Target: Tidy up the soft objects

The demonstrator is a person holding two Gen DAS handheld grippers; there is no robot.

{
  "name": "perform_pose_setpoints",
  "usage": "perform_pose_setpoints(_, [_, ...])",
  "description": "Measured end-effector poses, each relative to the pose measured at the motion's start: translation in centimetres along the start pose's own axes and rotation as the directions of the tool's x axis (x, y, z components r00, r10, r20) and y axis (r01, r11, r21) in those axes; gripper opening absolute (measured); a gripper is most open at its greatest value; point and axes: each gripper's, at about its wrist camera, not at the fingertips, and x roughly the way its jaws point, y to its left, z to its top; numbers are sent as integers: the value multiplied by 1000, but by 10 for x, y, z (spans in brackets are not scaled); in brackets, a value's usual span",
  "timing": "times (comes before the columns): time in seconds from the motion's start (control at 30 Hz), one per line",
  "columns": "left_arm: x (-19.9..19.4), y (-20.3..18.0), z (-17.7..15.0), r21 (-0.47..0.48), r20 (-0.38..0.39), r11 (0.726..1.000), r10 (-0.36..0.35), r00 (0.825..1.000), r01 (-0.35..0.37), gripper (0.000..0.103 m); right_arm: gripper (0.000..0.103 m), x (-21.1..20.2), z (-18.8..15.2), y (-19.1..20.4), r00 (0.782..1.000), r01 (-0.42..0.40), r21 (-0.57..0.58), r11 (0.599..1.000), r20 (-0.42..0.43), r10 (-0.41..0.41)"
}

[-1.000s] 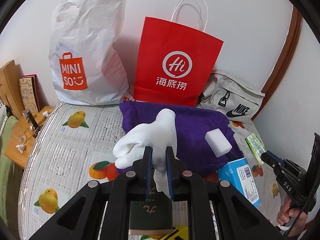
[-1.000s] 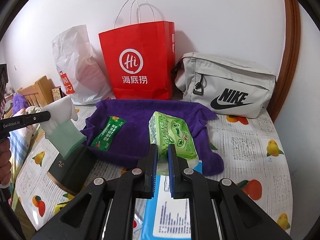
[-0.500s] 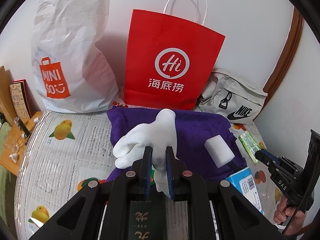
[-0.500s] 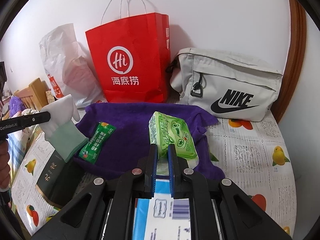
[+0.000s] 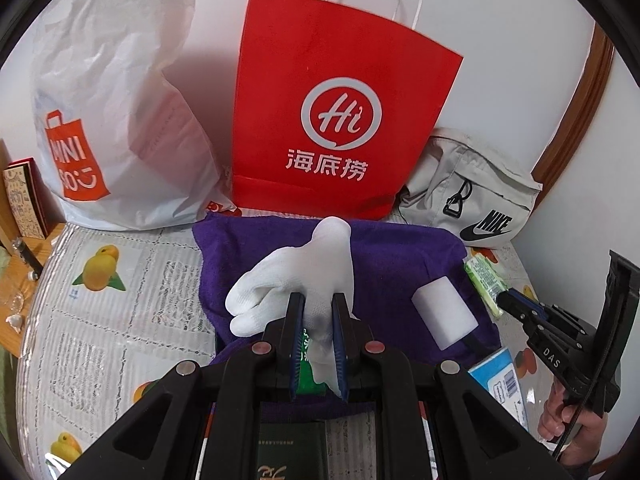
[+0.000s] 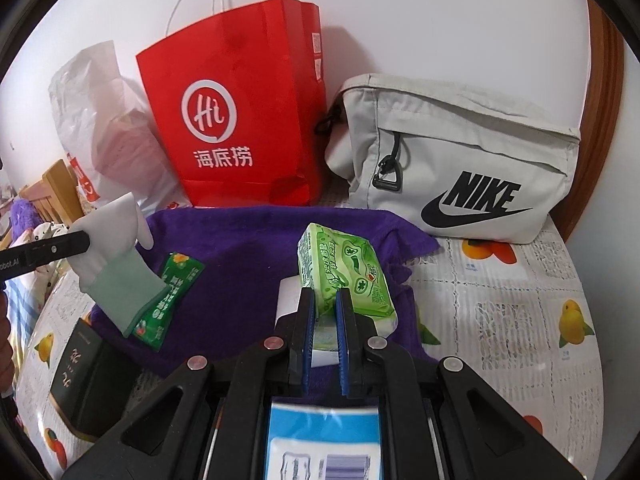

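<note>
The left gripper point(image 5: 317, 312) pinches a white glove point(image 5: 298, 276) by its wrist part and holds it above the purple towel point(image 5: 400, 256). The right gripper point(image 6: 324, 308) is closed on a green tissue pack point(image 6: 344, 268), also lifted over this towel. On the towel lie a white sponge block point(image 5: 444, 312) and a green sachet point(image 6: 170, 292). Behind the towel stand a red paper bag point(image 5: 340, 120), a white plastic bag point(image 5: 108, 100) and a grey Nike bag point(image 6: 460, 160).

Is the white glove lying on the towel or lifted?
Lifted: the left hand-held gripper pinches the white glove near its cuff, which hangs above the purple towel in the right wrist view.
</note>
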Motion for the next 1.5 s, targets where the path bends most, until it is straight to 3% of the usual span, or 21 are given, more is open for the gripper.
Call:
perform_pose_setpoints(0.4, [42,4,4,-6,-70,1000,15,997,-16,13,10,36,17,-3,1000,1,-16,1000,-17,-1])
perform_pose_setpoints(0.73, [69,6,6,7,-114,999,35,993,-34,14,10,67,20,-7,997,-6,-4,1000,-77,6])
perform_pose_setpoints(1.23, [84,4,-2,21,-158,999,36,987,-33,14,12,74,18,-12,994,-28,18,999,-102,29])
perform_pose_setpoints(1.33, [82,4,-1,19,-161,999,42,986,-39,25,13,73,18,-11,995,-25,15,1000,-99,27])
perform_pose_setpoints(1.37, [81,5,0,18,-163,999,50,985,-47,33,14,72,17,-10,995,-24,11,1000,-99,25])
perform_pose_setpoints(1.5, [75,4,1,16,-149,998,59,987,-58,36,32,70,16,-6,994,-27,3,1000,-105,28])
